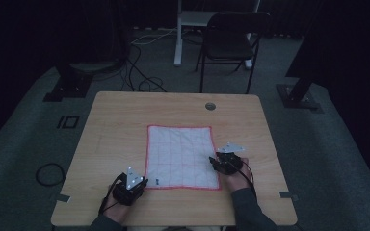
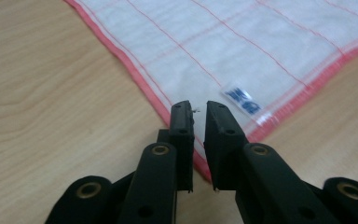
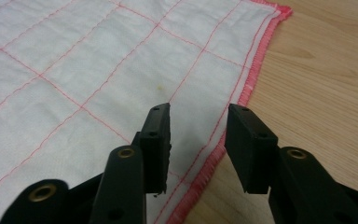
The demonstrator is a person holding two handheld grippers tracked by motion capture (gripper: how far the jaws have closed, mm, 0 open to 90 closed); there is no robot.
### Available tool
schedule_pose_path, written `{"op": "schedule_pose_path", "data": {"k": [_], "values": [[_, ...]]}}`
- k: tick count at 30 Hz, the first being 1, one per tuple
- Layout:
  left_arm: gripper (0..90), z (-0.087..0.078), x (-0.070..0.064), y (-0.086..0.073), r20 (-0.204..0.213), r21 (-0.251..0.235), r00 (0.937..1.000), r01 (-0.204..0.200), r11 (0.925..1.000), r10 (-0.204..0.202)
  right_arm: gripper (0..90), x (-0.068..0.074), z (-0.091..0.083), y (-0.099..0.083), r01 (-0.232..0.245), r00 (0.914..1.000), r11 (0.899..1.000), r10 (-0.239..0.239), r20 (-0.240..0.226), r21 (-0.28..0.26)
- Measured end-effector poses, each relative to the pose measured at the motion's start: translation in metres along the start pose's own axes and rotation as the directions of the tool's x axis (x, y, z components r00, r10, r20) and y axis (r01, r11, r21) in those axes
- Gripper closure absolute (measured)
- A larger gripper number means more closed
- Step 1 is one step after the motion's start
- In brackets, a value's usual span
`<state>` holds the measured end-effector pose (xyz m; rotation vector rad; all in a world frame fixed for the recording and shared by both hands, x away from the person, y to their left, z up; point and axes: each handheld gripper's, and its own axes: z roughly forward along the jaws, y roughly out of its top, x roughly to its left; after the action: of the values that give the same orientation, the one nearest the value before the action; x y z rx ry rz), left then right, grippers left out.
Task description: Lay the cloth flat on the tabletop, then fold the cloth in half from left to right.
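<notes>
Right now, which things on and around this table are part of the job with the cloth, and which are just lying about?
Part of the job:
- white cloth with red grid, spread flat
- left tongs at its near left corner, narrow gap
- right tongs open over its right edge
- table beneath it

Just lying about:
- black chair behind the table
- floor cables
- cable coil on the floor

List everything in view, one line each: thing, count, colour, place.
cloth: one, white with pink grid and pink hem, flat on the table's middle
label: one, white with blue print, near a cloth corner
table: one, light wood, centre
chair: one, black, beyond the table
cables: several, black and white, on the floor
left gripper: one, black, at the cloth's near left corner, jaws a narrow gap apart
right gripper: one, black, at the cloth's right hem, jaws apart
</notes>
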<state>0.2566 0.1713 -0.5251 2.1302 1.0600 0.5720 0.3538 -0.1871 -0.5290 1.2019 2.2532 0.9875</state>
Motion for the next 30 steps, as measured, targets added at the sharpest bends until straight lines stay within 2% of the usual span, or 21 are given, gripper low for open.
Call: {"op": "schedule_pose_path", "data": {"k": [9, 16, 24, 30], "values": [[74.8, 0.009, 0.019, 0.011, 0.010, -0.042, 0.9981, 0.061, 0.9973, -0.060, 57.9, -0.004, -0.008, -0.008, -0.018, 0.9998, 1.000, 0.018, -0.004, -0.007], [72.0, 0.023, 0.028, 0.028, 0.009, -0.053, 0.9975, 0.071, 0.9961, -0.070, 57.3, -0.011, -0.010, -0.012, -0.052, 0.9986, 0.999, 0.052, -0.005, -0.012], [70.5, 0.037, 0.036, 0.039, 0.018, -0.048, 0.9953, 0.096, 0.9942, -0.096, 57.1, -0.010, -0.009, -0.012, -0.052, 0.9986, 0.999, 0.052, -0.005, -0.009], [65.6, 0.047, 0.041, 0.044, -0.002, -0.043, 0.9915, 0.130, 0.9906, -0.130, 56.8, -0.012, -0.011, -0.013, -0.060, 0.9982, 0.998, 0.060, -0.002, -0.015]]}}
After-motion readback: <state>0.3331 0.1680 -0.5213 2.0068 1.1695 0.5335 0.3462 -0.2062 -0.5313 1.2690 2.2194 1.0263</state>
